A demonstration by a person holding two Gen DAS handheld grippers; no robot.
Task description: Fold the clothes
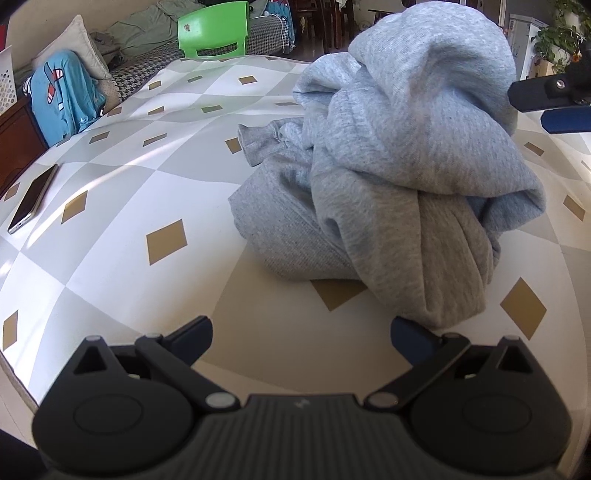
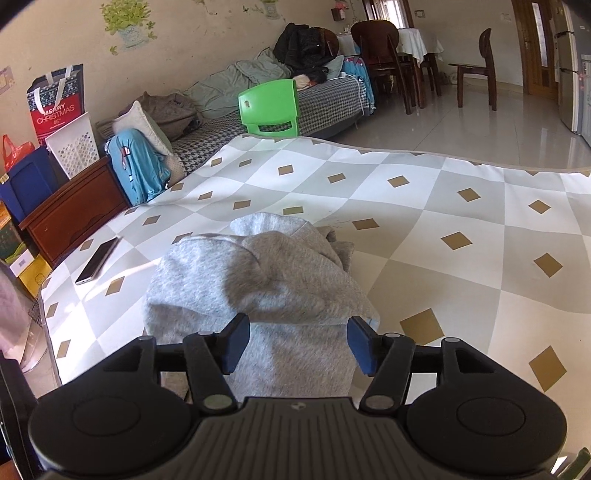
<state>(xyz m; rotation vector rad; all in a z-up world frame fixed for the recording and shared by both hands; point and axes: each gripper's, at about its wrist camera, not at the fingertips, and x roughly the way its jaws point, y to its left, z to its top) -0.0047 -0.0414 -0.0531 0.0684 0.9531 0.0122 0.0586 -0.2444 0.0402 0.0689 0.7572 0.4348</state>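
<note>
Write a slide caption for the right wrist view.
Open right gripper above a crumpled grey sweatshirt on a diamond-patterned tablecloth.

Grey garment [image 2: 273, 288] between parted jaws

Grey garment [image 1: 406, 155] — diamond-patterned cloth [image 1: 166, 184]

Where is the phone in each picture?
Left wrist: the phone lies at the far left edge, on the diamond-patterned cloth.
Right wrist: the phone lies left of centre, on the same cloth, left of the grey garment.
Shared landmark: the green chair at the far end.
</note>
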